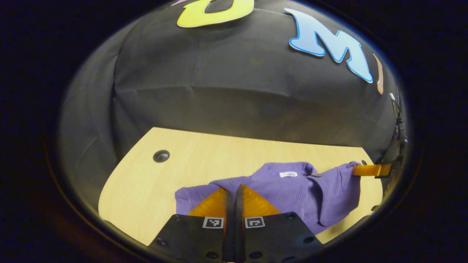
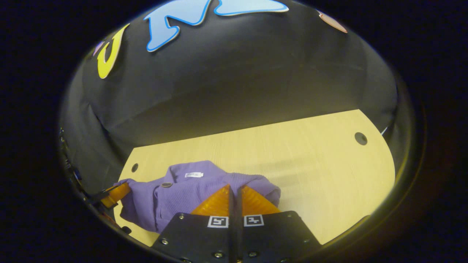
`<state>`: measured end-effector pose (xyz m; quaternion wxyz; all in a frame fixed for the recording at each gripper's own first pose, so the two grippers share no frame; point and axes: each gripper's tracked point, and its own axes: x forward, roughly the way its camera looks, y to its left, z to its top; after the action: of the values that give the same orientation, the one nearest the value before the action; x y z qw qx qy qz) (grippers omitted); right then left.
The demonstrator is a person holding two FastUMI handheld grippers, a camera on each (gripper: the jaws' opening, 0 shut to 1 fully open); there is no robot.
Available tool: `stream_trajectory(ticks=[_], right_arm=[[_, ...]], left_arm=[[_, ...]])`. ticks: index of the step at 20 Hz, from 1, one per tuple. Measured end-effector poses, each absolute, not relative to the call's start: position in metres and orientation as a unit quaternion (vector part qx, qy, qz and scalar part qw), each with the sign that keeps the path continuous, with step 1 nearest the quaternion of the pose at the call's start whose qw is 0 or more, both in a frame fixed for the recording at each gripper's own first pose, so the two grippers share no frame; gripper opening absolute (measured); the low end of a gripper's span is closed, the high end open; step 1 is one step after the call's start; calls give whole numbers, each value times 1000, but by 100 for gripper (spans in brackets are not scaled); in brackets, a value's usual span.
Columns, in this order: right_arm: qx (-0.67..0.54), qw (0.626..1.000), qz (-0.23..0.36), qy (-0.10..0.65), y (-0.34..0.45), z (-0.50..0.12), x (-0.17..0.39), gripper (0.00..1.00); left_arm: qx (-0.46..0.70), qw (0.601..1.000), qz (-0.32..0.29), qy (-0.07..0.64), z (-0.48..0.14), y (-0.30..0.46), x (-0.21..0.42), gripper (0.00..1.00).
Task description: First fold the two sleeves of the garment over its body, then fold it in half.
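both hand-held grippers, left (image 1: 234, 188) and right (image 2: 234, 188), look clamped on the purple garment (image 1: 292, 190), lifting it off the surface (image 1: 190, 157). the fold in half seems underway; next, carry the held edge across and lay it flat.

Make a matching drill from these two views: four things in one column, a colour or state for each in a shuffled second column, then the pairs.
Things:
1. garment
2. table
3. left tongs
4. neck label

Colour or state:
A. pale wood with round holes
B. white
C. purple, bunched up
D. shut on the cloth

Pairs: 1-C, 2-A, 3-D, 4-B

The right tongs are likewise shut on the garment.
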<state>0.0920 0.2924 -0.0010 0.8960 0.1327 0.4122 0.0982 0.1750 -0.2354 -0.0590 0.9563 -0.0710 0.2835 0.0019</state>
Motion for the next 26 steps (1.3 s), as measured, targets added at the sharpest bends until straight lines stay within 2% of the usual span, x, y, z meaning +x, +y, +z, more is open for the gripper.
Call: stream_trajectory(ticks=[5,12,24,25,26], right_arm=[[137,896,74,417,291,-39,120,1],[140,892,70,424,298,-75,134,1],[119,893,78,426,303,-83,131,2],[127,889,81,432,305,-84,129,3],[130,887,75,436,301,-85,128,3]], left_arm=[[-57,951,1,303,-99,-242,213,6],[-51,941,7,334,-148,-239,219,6],[-76,940,22,332,-158,-238,213,7],[-78,940,16,331,-159,-239,213,9],[-74,941,15,331,-159,-239,214,19]])
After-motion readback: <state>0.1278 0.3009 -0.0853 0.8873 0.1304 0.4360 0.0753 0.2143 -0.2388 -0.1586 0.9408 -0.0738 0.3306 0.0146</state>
